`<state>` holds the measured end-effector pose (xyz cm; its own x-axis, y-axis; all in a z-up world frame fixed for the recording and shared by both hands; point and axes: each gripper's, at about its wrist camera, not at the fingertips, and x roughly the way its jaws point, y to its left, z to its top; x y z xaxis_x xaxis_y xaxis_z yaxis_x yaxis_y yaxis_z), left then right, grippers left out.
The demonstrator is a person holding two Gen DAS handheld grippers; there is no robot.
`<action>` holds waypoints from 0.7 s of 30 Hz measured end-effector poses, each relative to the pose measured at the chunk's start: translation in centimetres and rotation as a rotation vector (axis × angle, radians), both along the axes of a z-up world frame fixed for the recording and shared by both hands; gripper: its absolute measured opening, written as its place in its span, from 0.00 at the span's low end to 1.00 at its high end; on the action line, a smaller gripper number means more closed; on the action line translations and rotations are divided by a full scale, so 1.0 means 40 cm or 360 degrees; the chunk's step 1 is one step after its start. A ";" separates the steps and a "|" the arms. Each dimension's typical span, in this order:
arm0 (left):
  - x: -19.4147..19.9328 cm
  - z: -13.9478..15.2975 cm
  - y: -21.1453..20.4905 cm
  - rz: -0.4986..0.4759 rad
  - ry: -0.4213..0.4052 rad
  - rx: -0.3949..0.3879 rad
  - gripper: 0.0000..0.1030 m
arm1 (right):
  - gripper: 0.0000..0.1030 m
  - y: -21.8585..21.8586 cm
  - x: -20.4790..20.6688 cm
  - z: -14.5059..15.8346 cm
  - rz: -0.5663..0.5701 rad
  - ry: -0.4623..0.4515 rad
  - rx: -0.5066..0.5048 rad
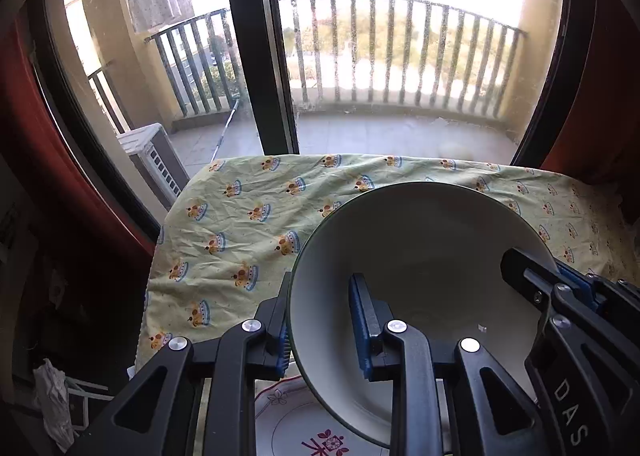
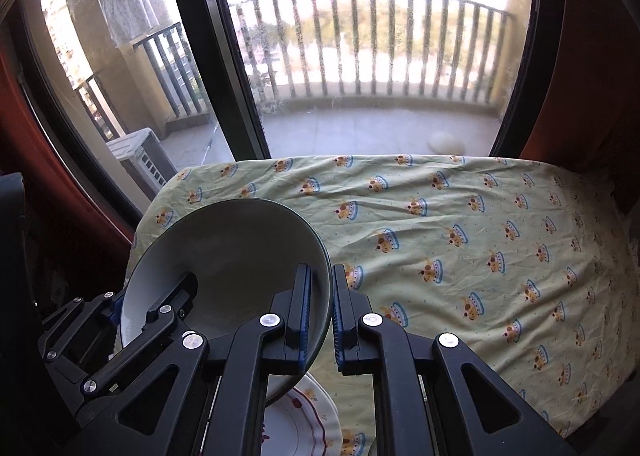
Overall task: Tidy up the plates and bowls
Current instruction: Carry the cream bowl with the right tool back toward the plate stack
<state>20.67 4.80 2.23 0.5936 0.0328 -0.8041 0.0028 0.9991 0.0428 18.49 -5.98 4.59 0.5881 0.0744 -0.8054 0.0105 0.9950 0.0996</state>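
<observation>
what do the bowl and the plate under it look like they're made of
Bowl: probably glazed ceramic; smooth pale inside with a soft sheen, dark thin rim. Plate: likely glazed ceramic or porcelain; glossy white with a printed red flower pattern and a scalloped edge. Melamine can't be ruled out.

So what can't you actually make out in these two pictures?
- Plate under the bowl: mostly covered by the bowl and left gripper in the left view, cut off by the bottom edge.
- Same plate in the right view: hidden behind the right gripper.
- Whether the bowl touches the plate: unclear in both.
- Pale round thing on the balcony: too blurred to name.
- Sky: washed out.
</observation>
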 end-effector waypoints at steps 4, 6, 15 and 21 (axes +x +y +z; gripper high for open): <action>-0.034 -0.002 -0.050 0.0018 0.0003 -0.0003 0.22 | 0.12 -0.051 -0.032 0.006 0.0029 -0.0008 -0.0005; -0.051 -0.004 -0.075 0.0020 -0.0002 0.0002 0.22 | 0.12 -0.077 -0.046 0.006 0.0042 -0.0010 -0.0008; -0.120 -0.034 -0.187 0.0022 0.0026 -0.0019 0.22 | 0.12 -0.199 -0.120 -0.016 0.0062 0.0012 -0.0005; -0.158 -0.057 -0.245 0.0008 0.0049 -0.0011 0.22 | 0.12 -0.263 -0.162 -0.040 0.0063 0.0034 -0.0007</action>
